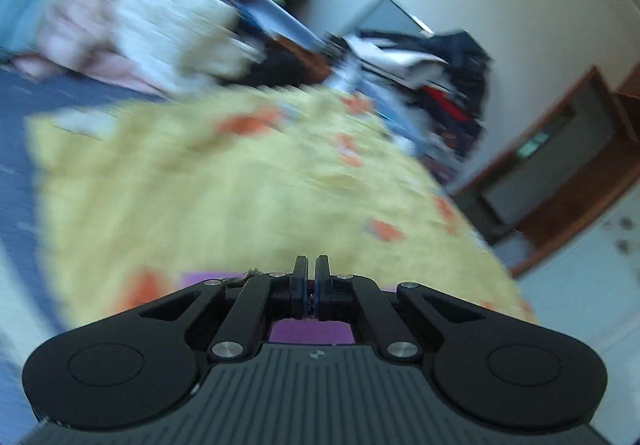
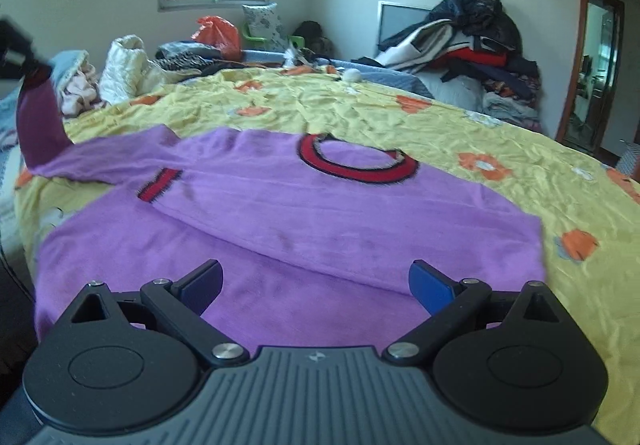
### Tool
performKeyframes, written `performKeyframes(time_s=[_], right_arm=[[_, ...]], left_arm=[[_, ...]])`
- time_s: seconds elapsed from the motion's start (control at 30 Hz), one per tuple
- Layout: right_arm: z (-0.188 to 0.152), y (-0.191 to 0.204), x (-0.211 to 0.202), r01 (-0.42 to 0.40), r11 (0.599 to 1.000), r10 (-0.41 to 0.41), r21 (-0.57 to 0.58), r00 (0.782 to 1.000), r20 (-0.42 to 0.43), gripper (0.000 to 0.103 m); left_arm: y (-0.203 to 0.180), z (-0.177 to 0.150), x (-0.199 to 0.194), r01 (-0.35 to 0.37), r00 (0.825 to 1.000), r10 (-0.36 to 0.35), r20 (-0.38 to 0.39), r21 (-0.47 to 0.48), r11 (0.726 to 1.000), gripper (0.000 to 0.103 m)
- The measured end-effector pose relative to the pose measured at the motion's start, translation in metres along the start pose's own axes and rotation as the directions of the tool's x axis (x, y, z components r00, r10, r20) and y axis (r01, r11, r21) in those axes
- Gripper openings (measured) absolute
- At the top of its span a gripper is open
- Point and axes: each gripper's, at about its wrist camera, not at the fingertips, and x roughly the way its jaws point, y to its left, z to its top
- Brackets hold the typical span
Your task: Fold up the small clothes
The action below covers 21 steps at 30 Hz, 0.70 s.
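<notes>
Purple sweater [image 2: 280, 213] on yellow sheet [image 2: 500, 133]; left claw [image 1: 311, 285] pinches sleeve [image 2: 38, 125] — right claw [image 2: 316, 285] wide.

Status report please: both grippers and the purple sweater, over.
Left gripper jaws shut on sweater sleeve, lifted. Right gripper open, empty. Purple sweater flat on yellow sheet. Nothing blocking.

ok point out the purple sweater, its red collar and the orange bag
purple sweater [image 2: 320, 213], right wrist view, middle of the body
red collar [image 2: 352, 169], right wrist view, front band
orange bag [image 2: 218, 31], right wrist view, its middle
</notes>
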Motion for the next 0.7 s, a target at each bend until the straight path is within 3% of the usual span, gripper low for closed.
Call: performKeyframes(time_s=[0.07, 0.2, 0.4, 0.47, 0.57, 0.63, 0.7], right_arm=[[-0.005, -0.009, -0.001, 0.016, 1.0, -0.016, 0.017, 1.0, -0.01, 0.1], [-0.015, -0.029, -0.004, 0.037, 0.996, -0.035, 0.081, 0.999, -0.026, 0.1], [-0.019, -0.049, -0.01, 0.036, 0.989, -0.036, 0.142, 0.999, -0.003, 0.1], [-0.021, -0.054, -0.013, 0.049, 0.988, -0.05, 0.149, 0.999, 0.001, 0.1], [-0.024, -0.064, -0.018, 0.051, 0.98, -0.053, 0.195, 0.999, 0.007, 0.1], [-0.019, -0.072, -0.018, -0.027, 0.963, 0.02, 0.267, 0.999, 0.032, 0.1], [-0.012, -0.081, -0.014, -0.169, 0.91, 0.149, 0.379, 0.985, 0.082, 0.1]], left_arm=[[-0.042, -0.014, 0.03, 0.043, 0.998, -0.042, -0.05, 0.014, 0.999, 0.002], [-0.121, -0.066, 0.093, 0.132, 0.976, -0.126, -0.178, 0.023, 0.991, 0.002], [-0.223, -0.146, 0.185, 0.281, 0.905, -0.254, -0.342, 0.031, 0.959, 0.001], [-0.252, -0.168, 0.213, 0.295, 0.886, -0.252, -0.39, 0.055, 0.954, 0.001], [-0.279, -0.193, 0.25, 0.281, 0.876, -0.216, -0.432, 0.092, 0.955, 0.001], [-0.284, -0.199, 0.255, 0.298, 0.871, -0.234, -0.432, 0.085, 0.951, 0.001], [-0.277, -0.19, 0.243, 0.328, 0.876, -0.266, -0.403, 0.092, 0.94, 0.002]])
